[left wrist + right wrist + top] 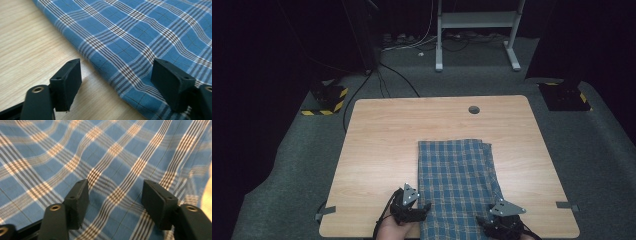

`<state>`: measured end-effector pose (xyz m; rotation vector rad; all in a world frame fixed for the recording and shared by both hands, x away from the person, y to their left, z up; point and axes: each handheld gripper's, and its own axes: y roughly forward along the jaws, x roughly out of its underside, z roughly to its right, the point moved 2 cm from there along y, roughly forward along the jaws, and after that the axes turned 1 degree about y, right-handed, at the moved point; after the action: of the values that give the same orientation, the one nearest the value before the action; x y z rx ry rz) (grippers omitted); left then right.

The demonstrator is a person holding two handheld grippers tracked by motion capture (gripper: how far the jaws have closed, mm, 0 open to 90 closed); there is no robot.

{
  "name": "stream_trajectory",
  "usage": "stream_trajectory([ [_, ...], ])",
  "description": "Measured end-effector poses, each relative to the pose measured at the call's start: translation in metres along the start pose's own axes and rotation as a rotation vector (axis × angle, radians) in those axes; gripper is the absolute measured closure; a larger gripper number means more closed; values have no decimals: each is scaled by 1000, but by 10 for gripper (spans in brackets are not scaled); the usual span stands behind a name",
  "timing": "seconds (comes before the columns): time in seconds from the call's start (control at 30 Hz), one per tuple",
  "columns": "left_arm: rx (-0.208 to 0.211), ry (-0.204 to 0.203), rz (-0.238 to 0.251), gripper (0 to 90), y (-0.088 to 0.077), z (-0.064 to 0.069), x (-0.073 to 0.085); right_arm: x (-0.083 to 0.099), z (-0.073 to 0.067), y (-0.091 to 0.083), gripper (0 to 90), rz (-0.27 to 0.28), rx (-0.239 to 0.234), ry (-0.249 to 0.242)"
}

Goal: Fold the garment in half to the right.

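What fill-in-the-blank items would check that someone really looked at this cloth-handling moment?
1. The folded cloth on the wooden table has a blue ____ pattern.
2. The left gripper straddles the cloth's ____, one jaw over bare wood.
3. The right gripper has its jaws ____ above the cloth.
4. The round hole lies near the table's ____ edge.

Missing words: plaid; edge; open; far

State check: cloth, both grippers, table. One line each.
plaid cloth: folded into a long strip, lying flat on the table, near end at the front edge.
left gripper: jaws open, straddling the cloth's edge, nothing gripped.
right gripper: jaws open above the cloth, nothing gripped.
table: wooden top, bare apart from the cloth.
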<state>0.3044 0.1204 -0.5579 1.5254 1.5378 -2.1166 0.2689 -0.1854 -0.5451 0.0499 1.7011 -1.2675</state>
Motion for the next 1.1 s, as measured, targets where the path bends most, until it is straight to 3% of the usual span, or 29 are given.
stream_trajectory([
  [0.03,-2,2,3,239,1,-1,0,-7,1,-1,385,58,7,1],
  [0.1,-3,-1,2,233,3,-2,-1,-13,4,0,373,82,7,7],
  [0.13,-2,1,3,230,3,-3,-1,-29,11,7,364,126,12,0],
  [0.2,-3,2,6,230,3,-3,-1,-37,15,12,364,134,15,2],
  [0.23,-9,7,15,231,3,-2,0,-62,31,29,358,145,26,35],
  [0.27,-12,10,17,231,3,-2,0,-70,37,36,360,147,30,45],
  [0.33,-14,15,20,232,3,-1,0,-87,53,56,355,115,11,82],
  [0.37,-14,15,20,232,3,-1,0,-87,53,56,355,115,11,82],
  [0.4,-11,13,21,232,3,-1,0,-89,70,79,355,19,52,118],
  [0.43,-7,10,22,232,3,-2,0,-87,77,83,359,-7,62,142],
  [0.47,-4,10,20,231,3,-2,0,-83,84,84,377,4,40,178],
  [0.53,-2,15,19,232,3,-3,0,-78,91,73,323,5,75,205],
  [0.6,-1,25,10,232,3,-3,-1,-75,90,64,322,22,70,203],
  [0.67,-5,43,3,231,3,-2,-3,-53,70,26,321,76,63,145],
  [0.73,-16,59,-8,231,3,-1,-5,-39,55,14,321,72,35,113],
  [0.77,-16,59,-8,231,3,-1,-5,-39,55,14,321,72,35,113],
  [0.8,-21,61,-11,231,3,0,-5,-22,40,12,319,36,-1,90],
  [0.87,-16,47,-7,231,4,-3,-5,-14,33,21,296,3,14,62],
  [0.93,-15,40,-8,231,5,-4,-6,-14,33,24,295,15,24,51],
  [1.07,-37,22,-10,231,12,-17,-12,-27,39,39,281,34,53,75],
  [1.1,-41,5,-14,231,16,-27,-16,-31,41,43,282,33,57,77],
])
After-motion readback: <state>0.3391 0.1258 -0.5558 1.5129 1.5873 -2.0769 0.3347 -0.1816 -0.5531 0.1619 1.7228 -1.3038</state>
